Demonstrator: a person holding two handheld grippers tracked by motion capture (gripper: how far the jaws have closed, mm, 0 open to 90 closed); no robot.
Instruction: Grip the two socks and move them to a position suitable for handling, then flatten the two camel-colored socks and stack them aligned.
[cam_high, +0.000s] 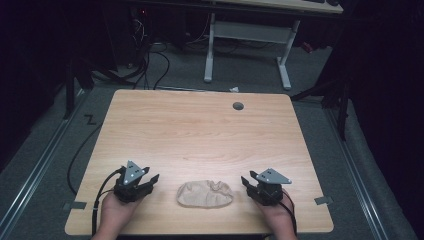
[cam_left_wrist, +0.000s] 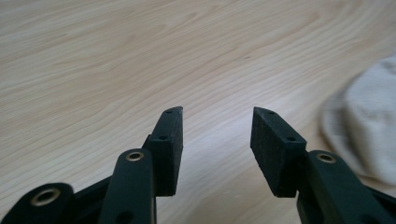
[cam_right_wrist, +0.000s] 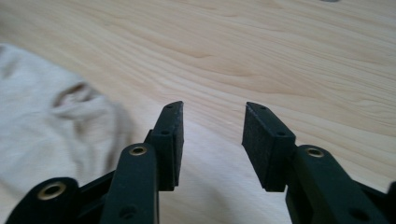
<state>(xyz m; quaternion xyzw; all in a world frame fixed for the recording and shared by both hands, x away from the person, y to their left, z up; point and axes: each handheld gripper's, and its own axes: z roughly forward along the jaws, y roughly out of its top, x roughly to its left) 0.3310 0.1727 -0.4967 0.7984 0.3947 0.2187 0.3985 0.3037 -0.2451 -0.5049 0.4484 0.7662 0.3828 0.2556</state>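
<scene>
A beige folded cloth (cam_high: 205, 194) lies on the wooden table (cam_high: 200, 130) near its front edge, between my two grippers. My left gripper (cam_high: 151, 179) stands open to the left of it, apart from it, with nothing between its pads. In the left gripper view the jaws (cam_left_wrist: 217, 135) are wide over bare wood and the cloth (cam_left_wrist: 364, 126) lies at the right edge. My right gripper (cam_high: 245, 181) is open just right of the cloth. In the right gripper view its jaws (cam_right_wrist: 212, 135) are empty and the cloth (cam_right_wrist: 51, 121) lies at the left.
A round grey grommet (cam_high: 238, 106) sits in the table's far right part. Beyond the table stands a white-legged desk (cam_high: 250, 35) with cables on the floor. Tape marks (cam_high: 74, 205) stick out at the table's front corners.
</scene>
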